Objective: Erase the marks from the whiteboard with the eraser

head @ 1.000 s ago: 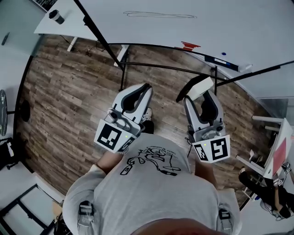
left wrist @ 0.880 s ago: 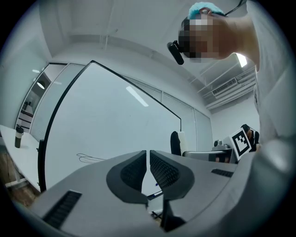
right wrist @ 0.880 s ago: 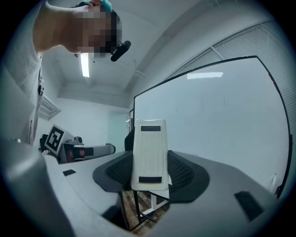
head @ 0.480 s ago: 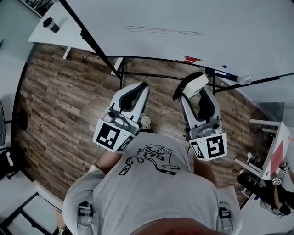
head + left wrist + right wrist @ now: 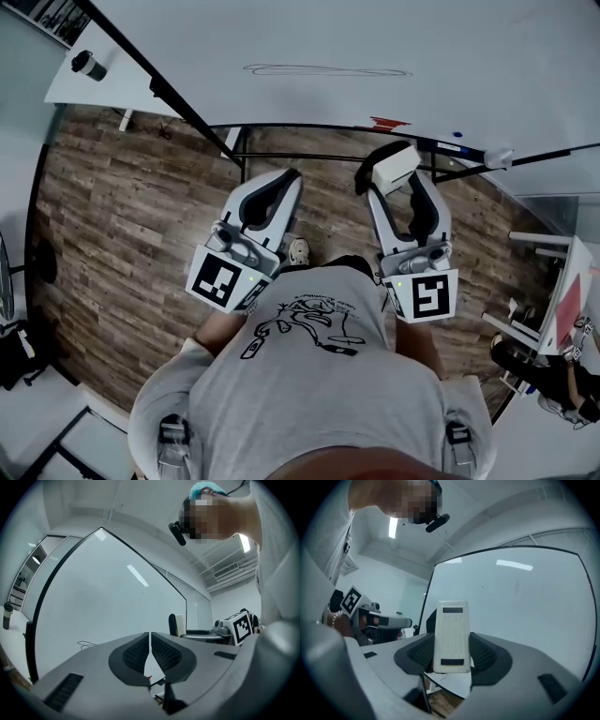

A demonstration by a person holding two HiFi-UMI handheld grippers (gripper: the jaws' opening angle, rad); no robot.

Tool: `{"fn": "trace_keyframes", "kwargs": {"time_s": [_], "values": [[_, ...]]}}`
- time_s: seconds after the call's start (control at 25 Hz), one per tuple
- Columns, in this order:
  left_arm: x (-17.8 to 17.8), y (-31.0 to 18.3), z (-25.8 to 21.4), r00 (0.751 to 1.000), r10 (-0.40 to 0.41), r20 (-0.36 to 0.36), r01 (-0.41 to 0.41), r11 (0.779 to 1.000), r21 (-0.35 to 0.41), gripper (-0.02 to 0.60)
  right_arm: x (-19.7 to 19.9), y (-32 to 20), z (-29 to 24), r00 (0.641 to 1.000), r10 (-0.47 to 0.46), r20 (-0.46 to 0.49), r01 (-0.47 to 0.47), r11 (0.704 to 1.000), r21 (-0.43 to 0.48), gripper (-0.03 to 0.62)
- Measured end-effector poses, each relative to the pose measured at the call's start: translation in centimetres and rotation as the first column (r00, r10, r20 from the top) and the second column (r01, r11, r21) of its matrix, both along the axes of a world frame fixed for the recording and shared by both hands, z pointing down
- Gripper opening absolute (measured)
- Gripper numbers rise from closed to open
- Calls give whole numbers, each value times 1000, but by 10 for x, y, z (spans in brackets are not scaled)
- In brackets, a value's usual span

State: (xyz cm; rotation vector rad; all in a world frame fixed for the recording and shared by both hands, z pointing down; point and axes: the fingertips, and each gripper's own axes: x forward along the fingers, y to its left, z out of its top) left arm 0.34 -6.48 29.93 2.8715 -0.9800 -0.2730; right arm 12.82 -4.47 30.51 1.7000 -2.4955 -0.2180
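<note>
A large whiteboard (image 5: pixel 375 37) stands ahead of me, with a thin drawn loop mark (image 5: pixel 326 70) on it. My right gripper (image 5: pixel 389 173) is shut on a white eraser (image 5: pixel 395 168), held a short way in front of the board's lower edge. In the right gripper view the eraser (image 5: pixel 451 637) stands upright between the jaws, facing the whiteboard (image 5: pixel 520 606). My left gripper (image 5: pixel 281 183) is shut with nothing in it, beside the right one. The left gripper view has the pads (image 5: pixel 137 653) closed together before the whiteboard (image 5: pixel 103 602).
The board's tray (image 5: pixel 450 148) holds a red item (image 5: pixel 387 123) and markers. Black stand bars (image 5: pixel 309 155) cross the wood floor (image 5: pixel 122 206) below it. A cup (image 5: pixel 89 65) sits on a white table at the left. A chair stands at the far right.
Both grippers have moved forward towards the whiteboard, and the right one with the eraser has come closer to the tray. My head view has shifted, so the board sits lower in frame.
</note>
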Motion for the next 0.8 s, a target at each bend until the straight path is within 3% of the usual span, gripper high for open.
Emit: {"fn": "trace_keyframes", "kwargs": {"time_s": [0.36,0.52,0.8], "values": [[7,-13,-1,1000,10,8,-10,1000,5,32,42,-35,-1,971,157,-182,-143,986,89,239],[7,-18,2,1000,-3,9,3,1000,0,32,68,-60,10,912,224,-344,-200,974,105,239],[2,-22,3,1000,-9,1,9,1000,-3,32,97,-112,20,825,302,-478,-258,953,158,239]]}}
